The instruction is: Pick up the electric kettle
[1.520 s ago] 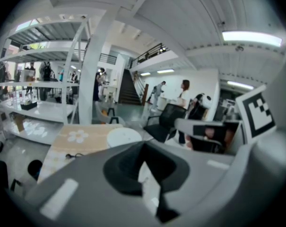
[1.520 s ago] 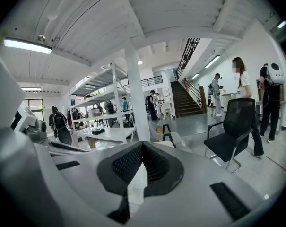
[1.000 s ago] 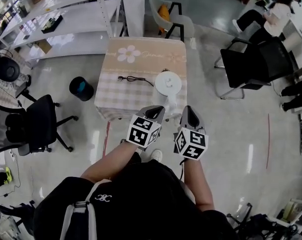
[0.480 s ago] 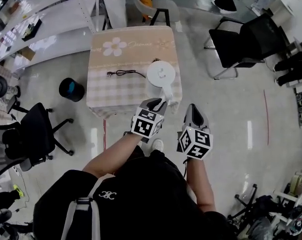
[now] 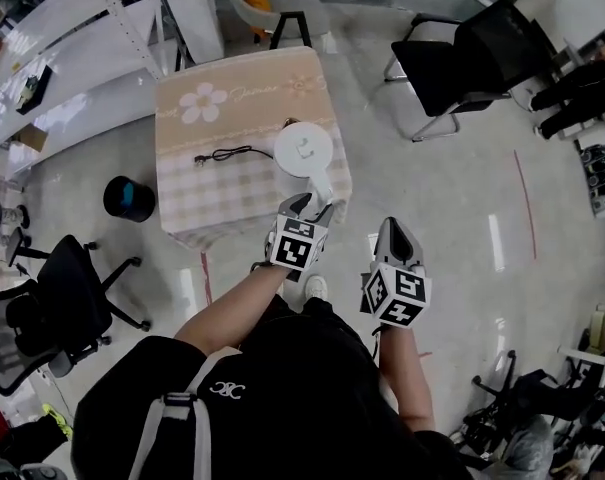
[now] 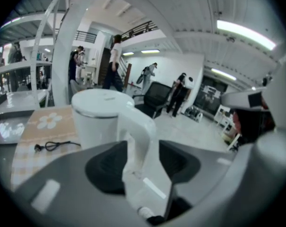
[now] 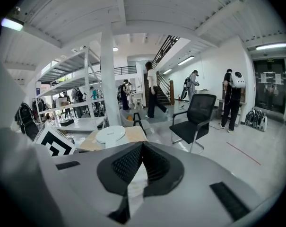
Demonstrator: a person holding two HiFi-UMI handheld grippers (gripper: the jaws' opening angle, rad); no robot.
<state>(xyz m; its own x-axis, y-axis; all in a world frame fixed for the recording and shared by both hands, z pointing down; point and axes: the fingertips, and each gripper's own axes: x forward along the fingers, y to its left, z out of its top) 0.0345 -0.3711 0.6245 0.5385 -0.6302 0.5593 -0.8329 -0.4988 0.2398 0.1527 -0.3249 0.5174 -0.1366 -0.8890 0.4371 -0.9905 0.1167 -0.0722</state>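
A white electric kettle [image 5: 304, 150] stands at the near right corner of a table with a checked cloth [image 5: 232, 183], its handle [image 5: 323, 190] pointing toward me. My left gripper [image 5: 315, 206] has reached the handle. In the left gripper view the handle [image 6: 137, 141] stands upright between the jaws of the left gripper [image 6: 142, 161]; they are opening, and a gap shows on the right side. The kettle body [image 6: 98, 119] fills the view just beyond. My right gripper [image 5: 394, 230] hangs over the floor to the right of the table, jaws together and empty; its view shows the kettle lid [image 7: 110, 134] at a distance.
A black cable [image 5: 222, 154] lies on the cloth left of the kettle. A black office chair [image 5: 457, 63] stands at the right, another [image 5: 62, 288] at the left, near a dark bin [image 5: 129, 198]. White shelving [image 5: 72, 58] runs along the back left. People walk in the background.
My left gripper moved forward and down to the kettle handle, and its jaws went from shut to spread around it. The right gripper drifted right and lower, still shut.
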